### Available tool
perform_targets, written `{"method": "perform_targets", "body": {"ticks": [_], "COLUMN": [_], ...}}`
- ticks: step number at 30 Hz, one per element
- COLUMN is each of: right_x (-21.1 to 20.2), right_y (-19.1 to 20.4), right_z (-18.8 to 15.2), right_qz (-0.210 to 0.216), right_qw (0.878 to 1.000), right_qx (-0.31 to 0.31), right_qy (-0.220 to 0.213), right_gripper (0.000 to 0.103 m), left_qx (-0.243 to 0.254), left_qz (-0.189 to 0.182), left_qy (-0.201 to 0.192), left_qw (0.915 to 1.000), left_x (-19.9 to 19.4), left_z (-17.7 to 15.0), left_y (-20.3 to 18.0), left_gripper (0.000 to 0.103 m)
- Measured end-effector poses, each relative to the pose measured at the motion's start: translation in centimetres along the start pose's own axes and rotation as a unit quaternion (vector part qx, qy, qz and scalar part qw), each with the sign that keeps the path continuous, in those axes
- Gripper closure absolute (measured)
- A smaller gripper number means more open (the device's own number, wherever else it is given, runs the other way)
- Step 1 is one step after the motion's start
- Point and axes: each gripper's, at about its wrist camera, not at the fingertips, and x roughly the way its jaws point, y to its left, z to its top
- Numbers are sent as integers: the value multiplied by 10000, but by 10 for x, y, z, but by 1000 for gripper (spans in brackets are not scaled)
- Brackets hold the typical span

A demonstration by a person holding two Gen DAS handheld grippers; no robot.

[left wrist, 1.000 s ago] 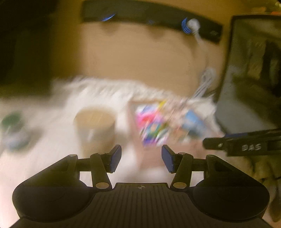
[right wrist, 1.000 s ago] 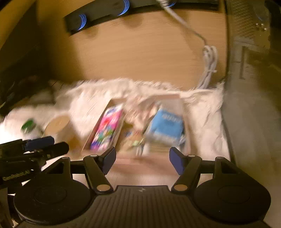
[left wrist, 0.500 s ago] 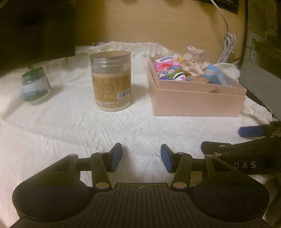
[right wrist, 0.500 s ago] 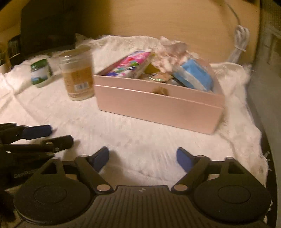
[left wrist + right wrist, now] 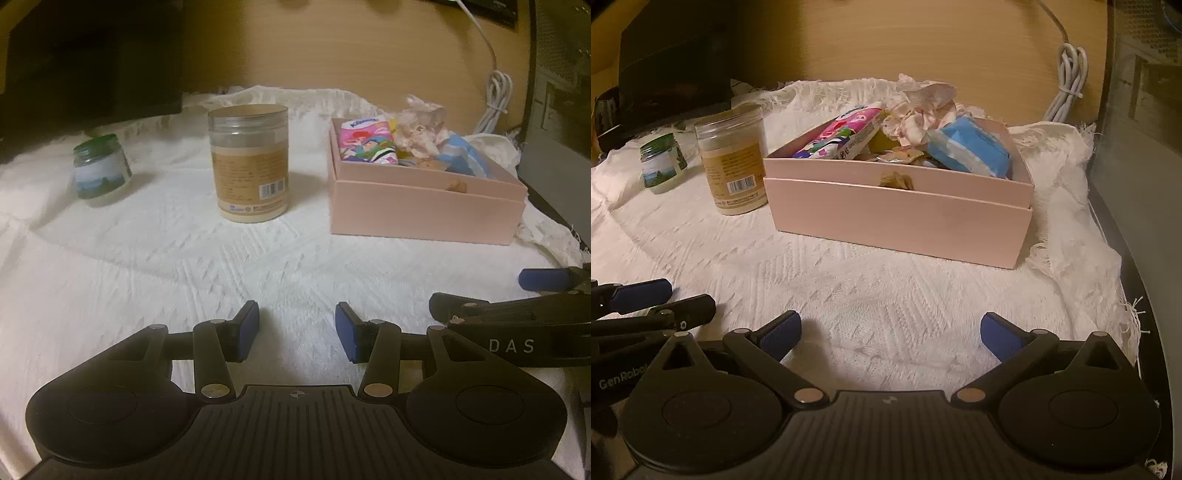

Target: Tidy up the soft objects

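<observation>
Both the left gripper (image 5: 297, 330) and right gripper (image 5: 890, 332) hover spread and empty over the woven white cloth (image 5: 147, 258), while crinkly soft packets (image 5: 967, 147) fill the far rectangular pink box (image 5: 897, 221).

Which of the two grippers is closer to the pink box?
Right. The right gripper faces the pink box almost head-on across bare cloth; the left gripper sits farther left, roughly facing the tall jar.
</observation>
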Motion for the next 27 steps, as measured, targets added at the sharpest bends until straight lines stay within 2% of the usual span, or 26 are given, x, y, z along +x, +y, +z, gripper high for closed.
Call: {"method": "perform_targets", "body": {"ticks": [27], "right_x": [1], "right_y": [-2], "right_z": [0], "right_qz": [79], "right_qw": [10000], "right_qx": [-37], "right_qy": [6], "right_gripper": [0], "left_qx": [-19], "left_qz": [13], "left_qy": [-16], "left_qw": [10000], "left_x": [-1], "left_z": [0], "left_y": [1], "left_gripper": [52]}}
